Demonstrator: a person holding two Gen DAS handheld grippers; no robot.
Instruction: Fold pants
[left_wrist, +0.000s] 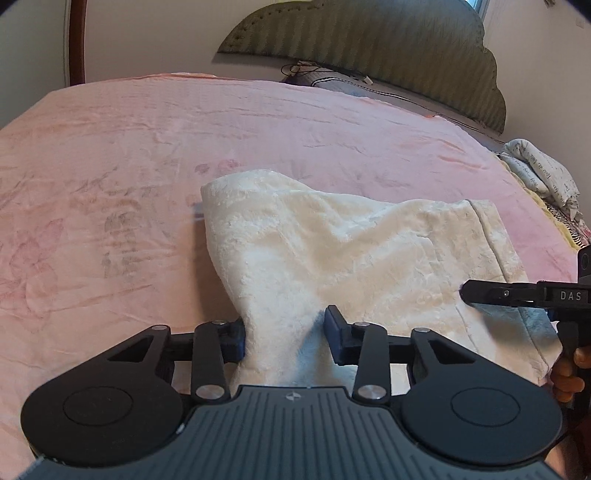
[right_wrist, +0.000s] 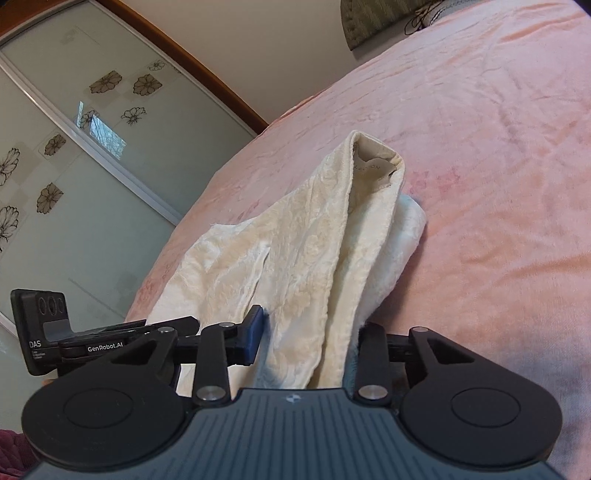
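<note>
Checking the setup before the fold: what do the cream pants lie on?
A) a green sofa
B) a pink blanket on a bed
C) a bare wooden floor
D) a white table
B: the cream pants rest on a pink blanket spread over the bed, with a padded headboard behind it.

Left gripper (left_wrist: 284, 332) angled steeply downward, blue pads pinching a bunched fold of the cream pants (left_wrist: 332, 251); right gripper (right_wrist: 308, 332) tilted more shallowly, jaws likewise closed on the fabric's near edge, with fingers (left_wrist: 565, 373) of the right hand wrapped around its handle.
</note>
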